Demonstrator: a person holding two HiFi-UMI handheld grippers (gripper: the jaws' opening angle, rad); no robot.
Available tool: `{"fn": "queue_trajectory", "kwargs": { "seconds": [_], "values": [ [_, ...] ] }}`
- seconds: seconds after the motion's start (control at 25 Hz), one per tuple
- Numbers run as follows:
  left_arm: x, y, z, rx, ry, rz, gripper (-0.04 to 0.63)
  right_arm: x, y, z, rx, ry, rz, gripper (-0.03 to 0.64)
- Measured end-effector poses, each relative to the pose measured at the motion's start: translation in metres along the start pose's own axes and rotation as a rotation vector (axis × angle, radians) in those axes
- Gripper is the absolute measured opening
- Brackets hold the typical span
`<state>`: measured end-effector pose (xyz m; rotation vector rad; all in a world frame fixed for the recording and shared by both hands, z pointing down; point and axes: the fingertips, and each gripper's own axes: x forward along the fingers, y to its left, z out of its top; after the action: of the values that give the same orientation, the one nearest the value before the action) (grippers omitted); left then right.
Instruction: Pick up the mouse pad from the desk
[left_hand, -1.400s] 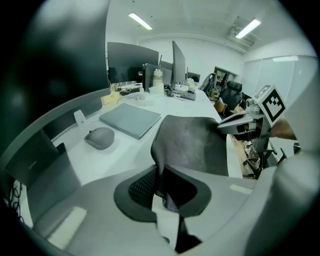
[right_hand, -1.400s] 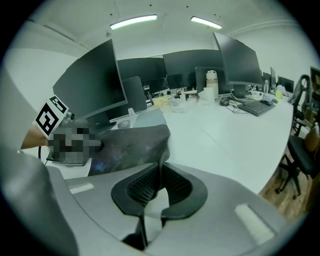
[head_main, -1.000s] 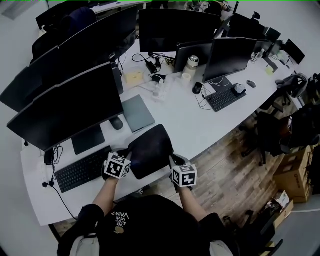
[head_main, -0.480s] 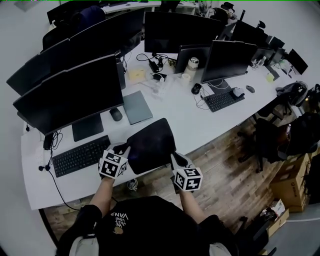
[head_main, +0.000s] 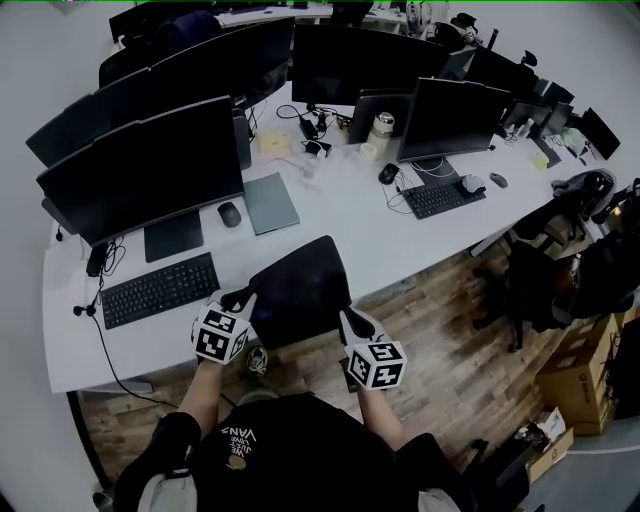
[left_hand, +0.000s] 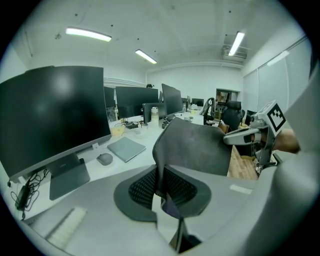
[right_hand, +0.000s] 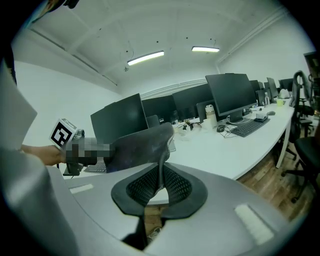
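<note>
The dark mouse pad (head_main: 300, 290) hangs in the air over the front edge of the white desk (head_main: 380, 240), stretched between both grippers. My left gripper (head_main: 247, 303) is shut on its near left corner, my right gripper (head_main: 344, 318) on its near right corner. In the left gripper view the mouse pad (left_hand: 197, 146) rises from between the jaws, bent upward, and the right gripper (left_hand: 247, 136) shows at its far side. In the right gripper view the mouse pad (right_hand: 137, 145) is pinched edge-on, with the left gripper (right_hand: 105, 150) partly behind a mosaic patch.
On the desk stand several black monitors (head_main: 150, 170), a keyboard (head_main: 160, 288), a mouse (head_main: 230, 213), a grey pad (head_main: 270, 203), and a second keyboard (head_main: 443, 196) farther right. Office chairs (head_main: 540, 280) stand on the wooden floor to the right.
Both grippers have lifted the mouse pad up off the desk and drawn it toward the person; it now hangs past the desk's front edge.
</note>
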<state>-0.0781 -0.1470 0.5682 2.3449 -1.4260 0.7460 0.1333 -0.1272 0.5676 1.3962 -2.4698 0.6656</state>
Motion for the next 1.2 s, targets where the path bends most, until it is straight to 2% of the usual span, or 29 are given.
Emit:
{"fn": "queue_trajectory", "kwargs": {
  "seconds": [0.52, 1.2],
  "values": [
    [-0.01, -0.049, -0.024, -0.017, 0.021, 0.009, 0.043, -0.033, -0.012, -0.033, -0.002, 0.038, 0.035, 0.035],
    [-0.004, -0.076, -0.031, -0.007, 0.035, -0.023, 0.041, -0.046, -0.028, -0.047, 0.018, 0.056, 0.025, 0.035]
  ]
}}
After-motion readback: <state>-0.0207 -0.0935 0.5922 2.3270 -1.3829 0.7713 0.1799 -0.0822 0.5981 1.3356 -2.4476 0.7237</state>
